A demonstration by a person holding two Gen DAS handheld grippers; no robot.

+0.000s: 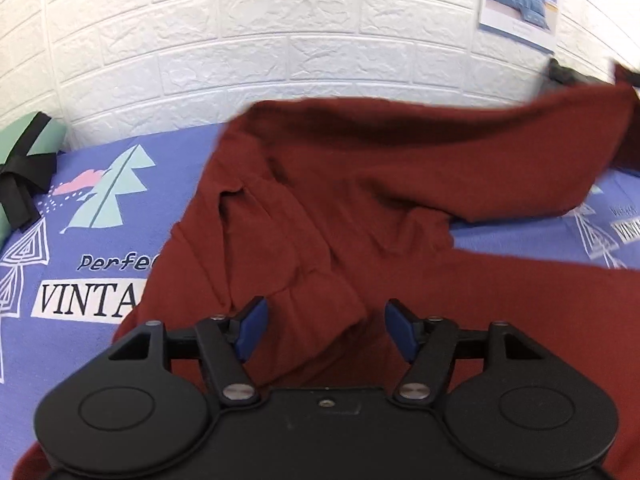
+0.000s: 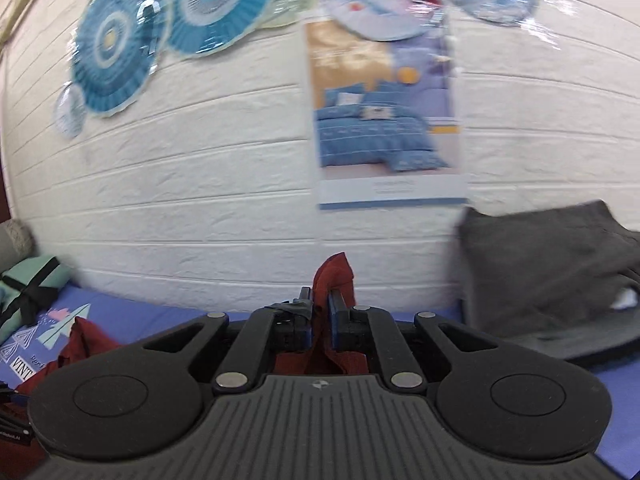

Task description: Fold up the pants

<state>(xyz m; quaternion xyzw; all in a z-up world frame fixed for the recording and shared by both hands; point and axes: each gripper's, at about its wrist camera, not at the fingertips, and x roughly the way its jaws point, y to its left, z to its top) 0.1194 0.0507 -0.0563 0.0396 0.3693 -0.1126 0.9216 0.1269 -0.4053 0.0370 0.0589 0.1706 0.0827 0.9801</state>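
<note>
Dark red pants (image 1: 340,208) lie crumpled on a blue printed bedsheet (image 1: 100,248). One leg is lifted and stretches up to the far right in the left wrist view. My left gripper (image 1: 326,330) is open and hovers just above the pants' near part, holding nothing. My right gripper (image 2: 320,320) is shut on a bunch of the red pants fabric (image 2: 334,276), held up in the air facing the wall. More of the pants shows low at the left of the right wrist view (image 2: 80,344).
A white brick-pattern wall (image 1: 280,40) runs behind the bed. A green folded item with a black strap (image 1: 24,152) lies at the left. A dark grey folded cloth (image 2: 552,272) sits at the right. A poster (image 2: 388,120) and paper fans (image 2: 160,32) hang on the wall.
</note>
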